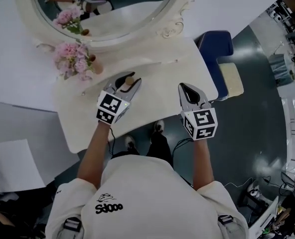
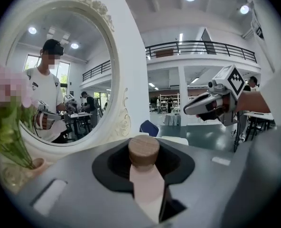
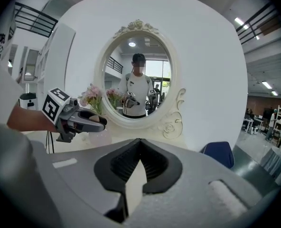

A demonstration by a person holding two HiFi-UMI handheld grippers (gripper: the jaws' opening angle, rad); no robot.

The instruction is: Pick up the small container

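The small container (image 2: 145, 182) is a pale pink bottle with a round wooden cap (image 2: 144, 150). My left gripper (image 2: 144, 148) is shut on it, the cap sticking out between the black pads. In the head view the left gripper (image 1: 126, 85) holds the container (image 1: 129, 80) above the white vanity table (image 1: 157, 91), close to the flowers. The right gripper (image 1: 186, 88) hovers over the table's right part, its jaws together with nothing between them. In the right gripper view its pads meet at the tip (image 3: 139, 142), and the left gripper (image 3: 86, 120) shows at the left.
An oval mirror (image 1: 173, 28) in a cream carved frame stands at the back of the table. Pink flowers in a small vase (image 1: 75, 59) are left of the left gripper. A blue chair (image 1: 215, 46) and a cream seat (image 1: 232, 78) stand at the right.
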